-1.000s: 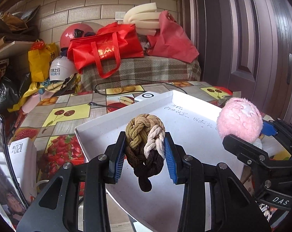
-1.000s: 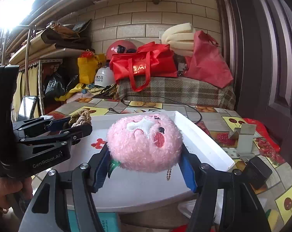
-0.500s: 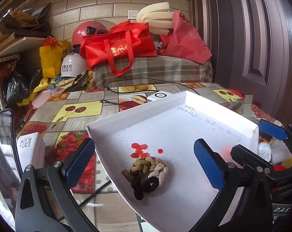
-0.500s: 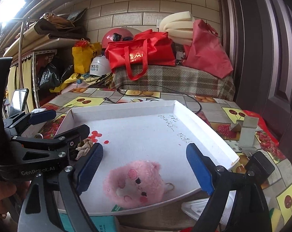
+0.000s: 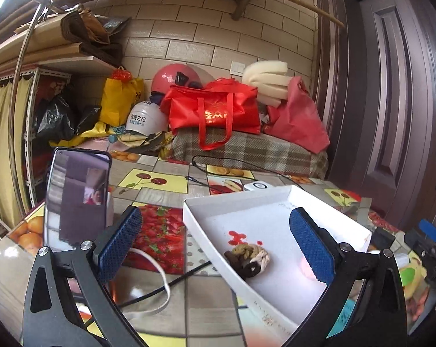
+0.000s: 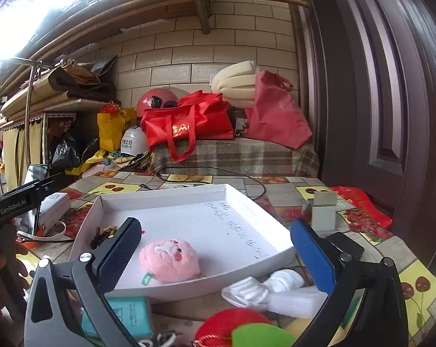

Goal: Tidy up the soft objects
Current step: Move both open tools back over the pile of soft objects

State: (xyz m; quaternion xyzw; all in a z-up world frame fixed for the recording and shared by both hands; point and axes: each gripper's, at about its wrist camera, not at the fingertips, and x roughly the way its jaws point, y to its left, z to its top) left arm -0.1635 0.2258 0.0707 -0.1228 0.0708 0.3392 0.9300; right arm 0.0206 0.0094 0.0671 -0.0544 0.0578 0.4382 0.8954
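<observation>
Both grippers' jaws wide, empty.

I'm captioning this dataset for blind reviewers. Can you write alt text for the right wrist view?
An open right gripper hovers before a white tray holding a pink plush toy near its front edge and a braided rope knot at its left side. The tray sits on a fruit-patterned table.
</observation>
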